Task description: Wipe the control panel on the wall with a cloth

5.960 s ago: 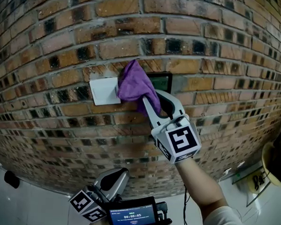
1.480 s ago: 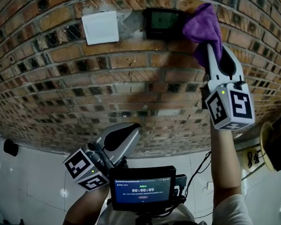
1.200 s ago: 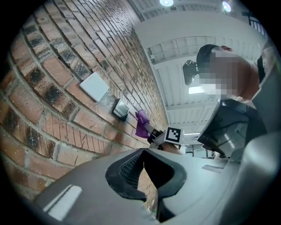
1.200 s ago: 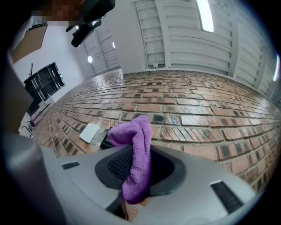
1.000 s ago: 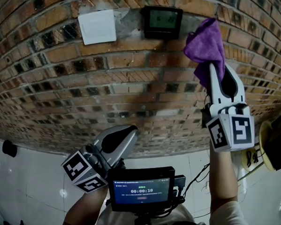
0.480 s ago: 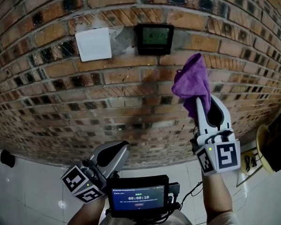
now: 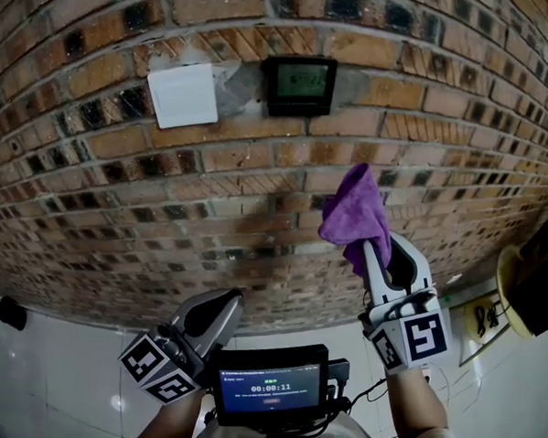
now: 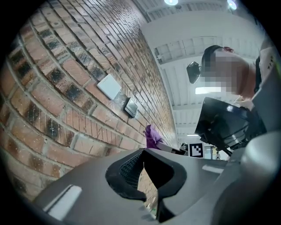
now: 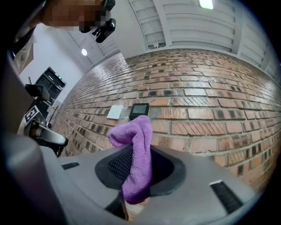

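Observation:
The black control panel (image 7: 301, 85) with a green display hangs on the brick wall; it also shows small in the right gripper view (image 9: 139, 110) and the left gripper view (image 8: 131, 107). My right gripper (image 7: 371, 252) is shut on a purple cloth (image 7: 355, 213), well below and right of the panel and apart from it. The cloth (image 9: 137, 149) sticks up between the right gripper (image 9: 138, 176) jaws. My left gripper (image 7: 222, 304) is low, near the body, shut with nothing in it (image 8: 143, 160).
A white switch plate (image 7: 182, 95) sits left of the panel. A small screen (image 7: 270, 387) on a mount is at the bottom centre. A yellowish round object (image 7: 516, 290) and a dark box are at the right edge. White wall runs below the bricks.
My right gripper has come down and slightly left with the cloth, from beside the panel's right edge to well below it. The left gripper stayed low.

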Demonstrator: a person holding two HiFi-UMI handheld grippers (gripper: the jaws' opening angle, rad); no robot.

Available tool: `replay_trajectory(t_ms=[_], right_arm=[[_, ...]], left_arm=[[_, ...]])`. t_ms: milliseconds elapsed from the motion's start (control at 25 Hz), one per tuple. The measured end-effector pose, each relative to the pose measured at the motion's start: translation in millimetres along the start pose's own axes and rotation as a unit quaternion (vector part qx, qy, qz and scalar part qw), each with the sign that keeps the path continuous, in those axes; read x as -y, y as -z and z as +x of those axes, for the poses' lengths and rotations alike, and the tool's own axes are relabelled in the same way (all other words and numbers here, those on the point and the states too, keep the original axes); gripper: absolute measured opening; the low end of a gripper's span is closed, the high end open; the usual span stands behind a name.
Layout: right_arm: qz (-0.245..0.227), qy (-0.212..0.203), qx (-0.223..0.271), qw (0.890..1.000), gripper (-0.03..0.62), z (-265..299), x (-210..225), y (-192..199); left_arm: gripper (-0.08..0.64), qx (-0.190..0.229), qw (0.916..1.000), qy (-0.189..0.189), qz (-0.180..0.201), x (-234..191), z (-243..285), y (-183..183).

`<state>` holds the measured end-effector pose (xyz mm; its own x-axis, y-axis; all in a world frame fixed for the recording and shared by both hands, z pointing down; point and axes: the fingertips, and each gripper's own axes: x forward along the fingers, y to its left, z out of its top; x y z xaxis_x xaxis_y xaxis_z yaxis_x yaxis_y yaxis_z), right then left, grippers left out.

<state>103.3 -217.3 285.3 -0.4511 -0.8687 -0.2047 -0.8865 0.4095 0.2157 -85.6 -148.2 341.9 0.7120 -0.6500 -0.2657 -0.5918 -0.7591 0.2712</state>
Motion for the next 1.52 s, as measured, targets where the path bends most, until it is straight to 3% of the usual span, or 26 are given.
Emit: replay_trajectory(t_ms=[560, 1520], right_arm=[[0.035, -0.041, -0.083, 0.995, 0.104, -28.2, -30.9, 48.0], [0.020, -0.082, -0.086, 0.993, 0.103, -22.0, -61.7, 49.9]], left_arm=[[-0.012, -0.016, 0.9994, -0.019, -0.024, 3.8, -27.8, 17.4], [-0.012, -0.018, 0.9992, -0.016, -0.032, 9.8, -27.7, 24.6]])
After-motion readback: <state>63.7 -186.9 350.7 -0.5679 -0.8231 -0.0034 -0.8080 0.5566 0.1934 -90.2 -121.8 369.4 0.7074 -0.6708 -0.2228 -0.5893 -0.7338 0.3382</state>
